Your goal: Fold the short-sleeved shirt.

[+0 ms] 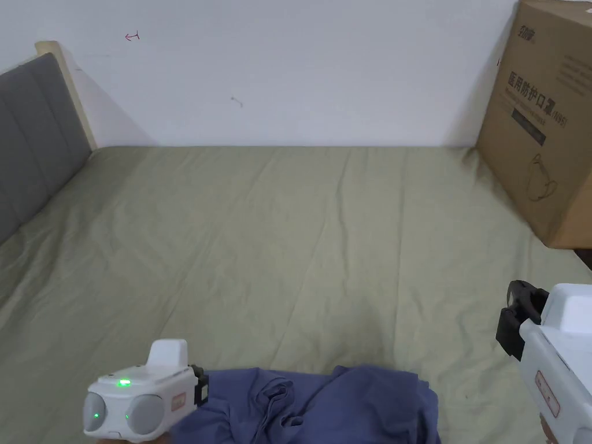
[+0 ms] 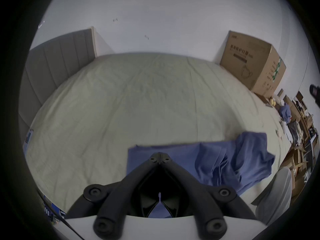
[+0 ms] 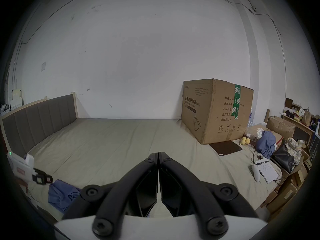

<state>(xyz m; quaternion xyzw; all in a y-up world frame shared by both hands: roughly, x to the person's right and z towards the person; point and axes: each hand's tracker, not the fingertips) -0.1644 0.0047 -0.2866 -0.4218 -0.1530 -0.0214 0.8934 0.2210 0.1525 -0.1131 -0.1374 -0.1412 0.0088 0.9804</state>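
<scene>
While blue shirt (image 1: 324,404) lies crumpled at 6 o'clock on bed (image 1: 289,231), L gripper (image 2: 160,154) pinches its edge; R gripper (image 3: 158,154) jaws pressed together, holding nothing, at 4 o'clock.

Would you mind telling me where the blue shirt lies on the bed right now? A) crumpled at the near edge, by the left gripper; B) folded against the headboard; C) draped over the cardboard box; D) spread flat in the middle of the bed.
A: the blue shirt sits bunched at the bed's near edge, beside the left gripper.
</scene>
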